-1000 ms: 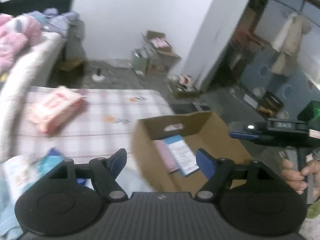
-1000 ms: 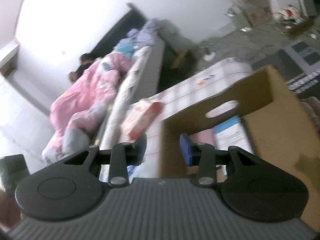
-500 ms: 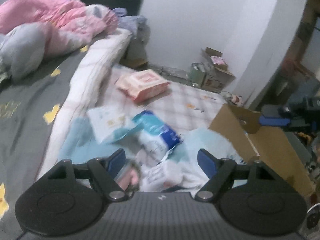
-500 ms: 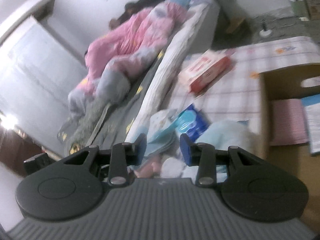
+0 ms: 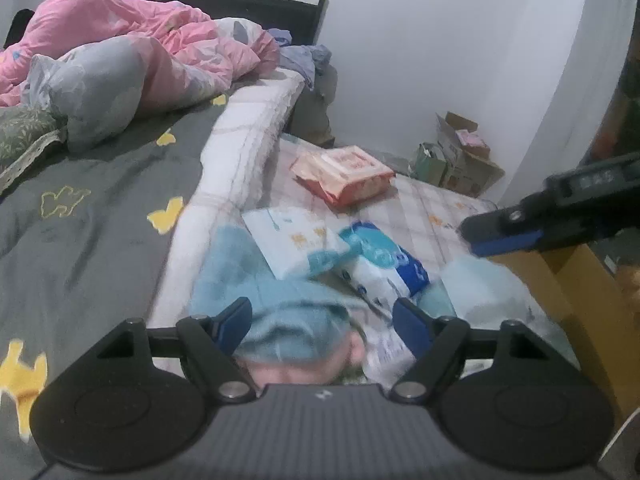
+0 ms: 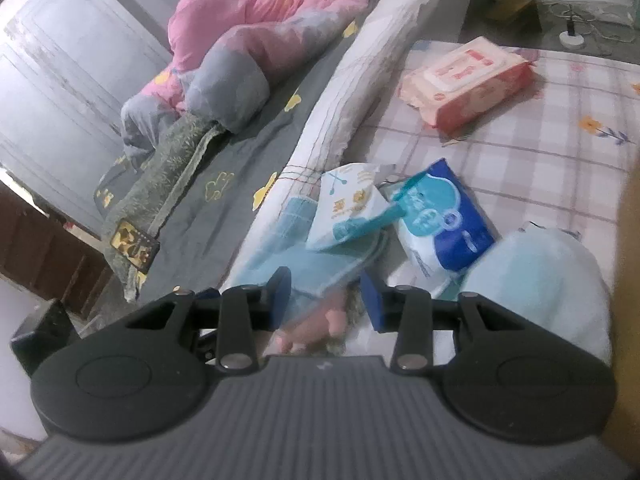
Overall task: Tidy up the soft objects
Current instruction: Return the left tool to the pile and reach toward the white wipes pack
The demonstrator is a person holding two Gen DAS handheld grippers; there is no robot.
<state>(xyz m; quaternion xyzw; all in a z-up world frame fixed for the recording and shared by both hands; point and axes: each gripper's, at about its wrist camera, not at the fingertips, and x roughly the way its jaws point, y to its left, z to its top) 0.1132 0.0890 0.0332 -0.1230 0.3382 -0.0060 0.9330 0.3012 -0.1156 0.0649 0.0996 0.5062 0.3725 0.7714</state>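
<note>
A pile of soft things lies on the checked mattress [image 5: 424,200]: a teal fluffy towel [image 5: 256,280], a white tissue pack [image 5: 292,240], a blue-and-white pack [image 5: 384,264], a pale blue soft bundle [image 5: 480,288] and a pink wipes pack [image 5: 344,172]. My left gripper [image 5: 324,326] hovers over the towel, jaws closing, pressing on nothing. My right gripper [image 6: 326,300] hangs above the towel [image 6: 320,264] and a pink item [image 6: 316,328], jaws opening, gripping nothing. It also shows as the right gripper [image 5: 504,236] at the right of the left wrist view.
A cardboard box [image 5: 580,280] stands right of the pile, its edge [image 6: 628,280] at the frame's border. A higher bed with a grey cover [image 5: 100,208] and a bundled pink quilt [image 5: 120,40] lies to the left. Boxes [image 5: 460,148] sit by the far wall.
Both views have swung left, from the cardboard box to the pile beside the bed, and dropped closer to the teal towel. The right gripper has moved in over the pile.
</note>
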